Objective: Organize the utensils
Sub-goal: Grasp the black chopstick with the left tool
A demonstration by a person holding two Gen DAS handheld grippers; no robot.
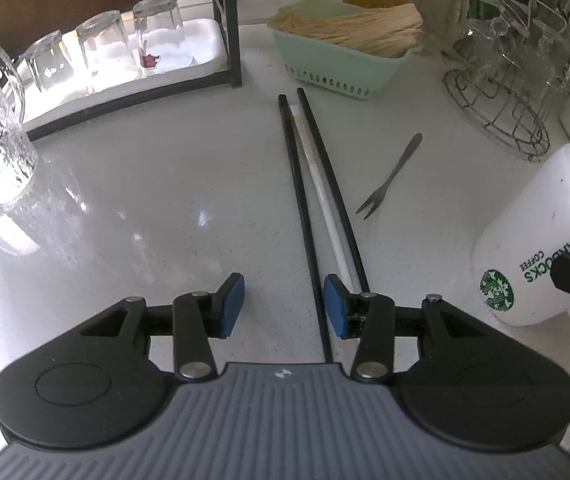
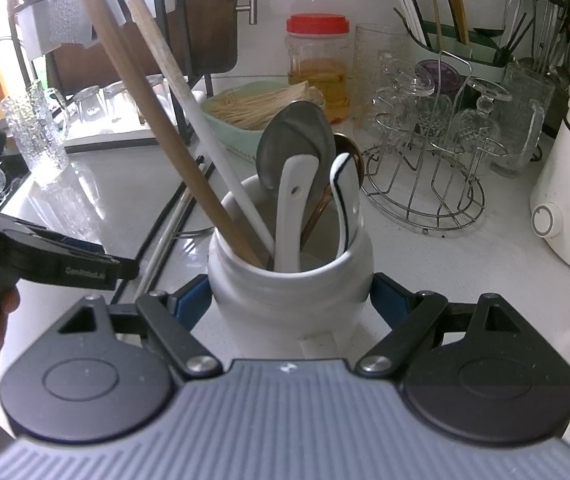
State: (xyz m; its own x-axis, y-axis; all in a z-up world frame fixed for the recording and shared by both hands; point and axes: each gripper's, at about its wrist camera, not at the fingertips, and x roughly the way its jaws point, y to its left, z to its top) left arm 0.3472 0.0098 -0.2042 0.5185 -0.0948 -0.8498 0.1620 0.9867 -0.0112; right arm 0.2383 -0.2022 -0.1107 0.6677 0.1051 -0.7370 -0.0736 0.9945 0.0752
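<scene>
left gripper point(image 1: 284, 305): half open, nothing held, one black chopstick point(image 1: 305, 216) already running between the pads
white chopstick point(image 1: 321, 188): just past the right pad, so nudge right, then close
right gripper point(image 2: 289, 300): clamped on the mug point(image 2: 289, 292), keep it steady
fork point(image 1: 391, 176): farther ahead, right

Both wrist views look down close over the countertop point(image 1: 145, 200), sharing (partly) the mug point(image 2: 289, 292)

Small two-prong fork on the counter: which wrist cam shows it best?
Left wrist view. The fork lies in full on the open counter, right of the black chopsticks, prongs toward the camera. In the right wrist view only a faint glimpse shows behind the white jar, mostly hidden.
</scene>
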